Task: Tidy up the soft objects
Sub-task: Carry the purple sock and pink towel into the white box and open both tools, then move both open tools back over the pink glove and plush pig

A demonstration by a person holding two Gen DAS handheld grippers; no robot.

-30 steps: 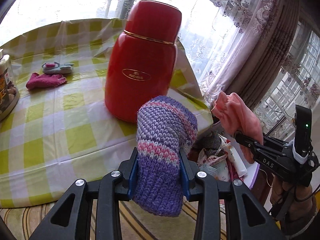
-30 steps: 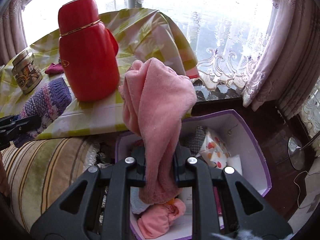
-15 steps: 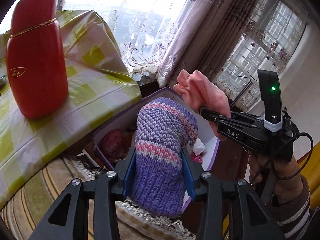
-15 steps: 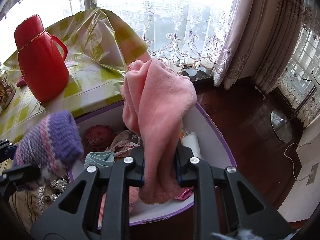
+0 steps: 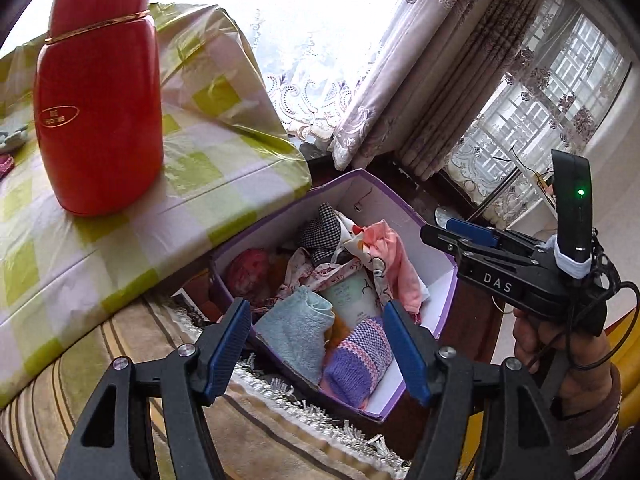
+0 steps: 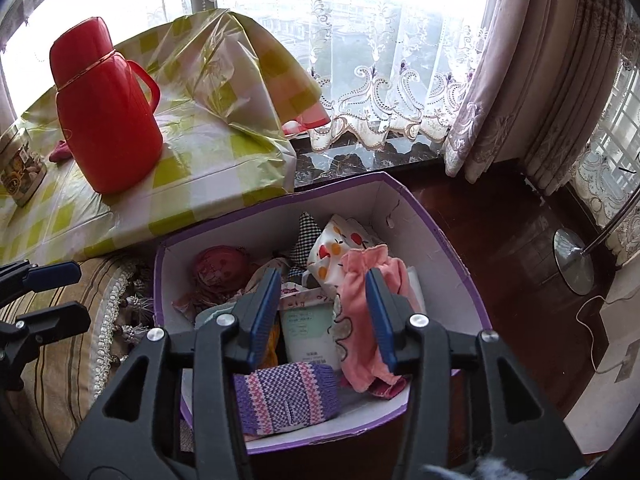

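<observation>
Purple knit piece (image 5: 358, 360): lies in the near corner of the box (image 5: 444, 288), low and centre in the left wrist view, below and apart from my left fingers (image 5: 320, 350). These have just been opening; the two blue pads stand wide with nothing pressed between them.

Pink cloth (image 6: 366, 320): lies in the box at centre right of the right wrist view, draped over the other contents, just right of a pale green tube (image 6: 308, 336). My right fingers (image 6: 322, 318) have likewise just been opening; the cloth shows behind the right pad, and no pad presses on it, so it is released.

Box: purple rim, white inside, standing on the floor beside the table (image 5: 120, 240). Also in it are a light blue towel (image 5: 296, 330), a red-pink bundle (image 6: 218, 270), a checked black-and-white piece (image 6: 306, 236) and a white cloth with fruit print (image 6: 336, 244).

Table: fills the upper left of both views under a yellow-green checked cover, and carries a red flask (image 6: 106, 128) and, at the far left edge of the right wrist view, a jar (image 6: 20, 168).

Right side of the left wrist view: my right hand (image 5: 560, 344) holding its black tool.

Background: lace curtains (image 6: 380, 80) across the window; striped rug (image 5: 80, 380) at the lower left.
</observation>
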